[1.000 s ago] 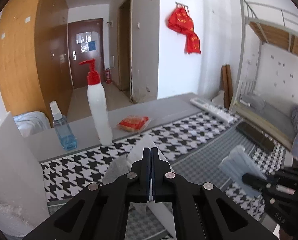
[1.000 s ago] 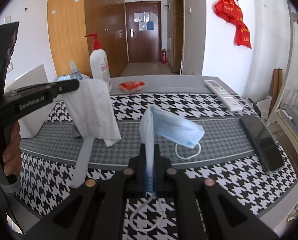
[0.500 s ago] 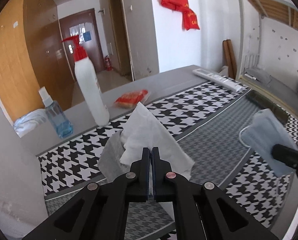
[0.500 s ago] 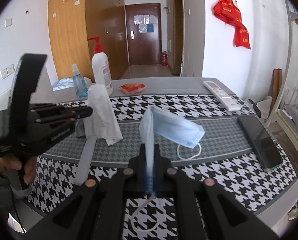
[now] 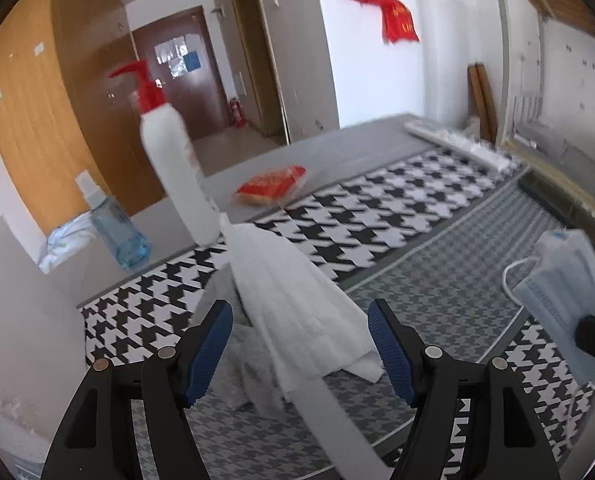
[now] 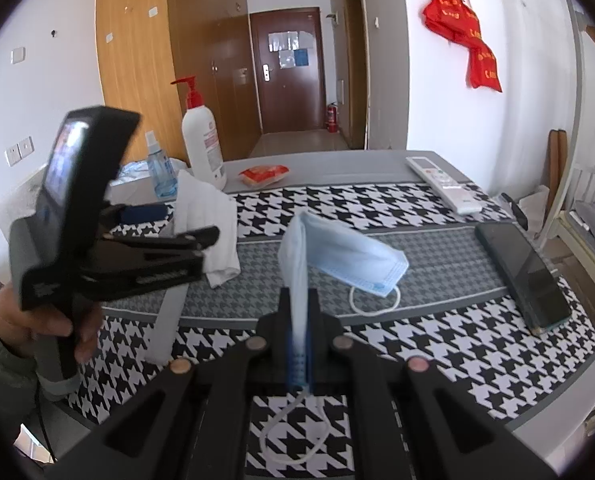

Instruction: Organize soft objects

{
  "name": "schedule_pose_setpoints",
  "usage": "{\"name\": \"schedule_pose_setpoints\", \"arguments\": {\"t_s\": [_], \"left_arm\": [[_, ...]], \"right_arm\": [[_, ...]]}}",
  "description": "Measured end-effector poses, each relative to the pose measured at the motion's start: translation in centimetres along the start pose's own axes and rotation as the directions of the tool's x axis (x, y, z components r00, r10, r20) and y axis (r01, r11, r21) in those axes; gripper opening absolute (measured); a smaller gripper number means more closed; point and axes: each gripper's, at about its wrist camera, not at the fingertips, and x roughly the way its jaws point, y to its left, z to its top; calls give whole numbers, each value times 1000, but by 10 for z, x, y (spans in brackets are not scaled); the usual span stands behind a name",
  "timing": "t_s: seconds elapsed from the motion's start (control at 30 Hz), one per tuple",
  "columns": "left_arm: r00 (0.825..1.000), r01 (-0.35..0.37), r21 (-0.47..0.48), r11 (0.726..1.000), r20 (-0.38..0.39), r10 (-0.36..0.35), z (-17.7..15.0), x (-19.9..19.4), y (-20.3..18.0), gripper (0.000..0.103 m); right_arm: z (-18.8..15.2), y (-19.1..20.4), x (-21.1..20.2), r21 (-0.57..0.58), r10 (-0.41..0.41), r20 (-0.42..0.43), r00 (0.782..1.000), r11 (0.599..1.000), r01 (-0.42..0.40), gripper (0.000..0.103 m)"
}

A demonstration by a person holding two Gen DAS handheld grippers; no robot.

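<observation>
Tissue [image 5: 293, 300] was what your left gripper [image 5: 299, 344] had just let go; its jaws had just been opening and stood wide, the white sheet between the blue pads [image 5: 209, 350] with neither seen pressing on it, so it was released rather than grasped. You had it over the grey band of the houndstooth cloth [image 5: 449, 276], beside a grey rag [image 5: 237, 364] whose edge it overlapped; that reads as gathering the soft things into one heap, well apart from the pump bottle [image 5: 173, 176], the spray bottle [image 5: 117, 232] and the red packet [image 5: 273, 186] at the back. The tissue stood as a slumped cone; its long axis ran from a peak leaning toward the pump bottle down to a broad hem spread toward you, and I judge it would flop flat without support.

Your right gripper [image 6: 299, 344] was clenched on the face mask [image 6: 337, 252]; you pinched one short edge, so the mask rose upright from the jaws and then folded over, its long axis drooping away to the right with the free end low over the grey band. One ear loop [image 6: 373, 300] trailed by that end, the other hung under the jaws; holding by the edge kept the body clear of the cloth, probably for laying it near the heap.
</observation>
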Motion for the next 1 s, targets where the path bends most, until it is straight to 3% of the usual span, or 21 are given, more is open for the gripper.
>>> {"name": "schedule_pose_setpoints", "arguments": {"t_s": [0.13,0.27,0.43,0.63,0.77,1.0], "left_arm": [[997,-57,16,998,-50,58,1,16,-9,69],[990,-93,30,995,-102,96,-1,32,-13,53],[989,-86,25,996,-118,88,-2,36,-10,49],[990,-42,-18,999,-139,39,0,37,-5,27],[990,-48,-26,999,-135,44,0,38,-5,8],[999,34,-83,996,-30,-37,8,-7,10,5]], "right_arm": [[-2,-7,-2,11,2,-1,1000,1000,-2,7],[-4,-11,-5,9,4,4,1000,1000,-4,7],[-5,-14,-8,16,-3,7,1000,1000,3,7],[-6,-14,-11,19,-11,9,1000,1000,11,7],[-4,-17,-12,25,-22,5,1000,999,21,7],[-4,-17,-15,32,-35,6,999,999,35,7]]}}
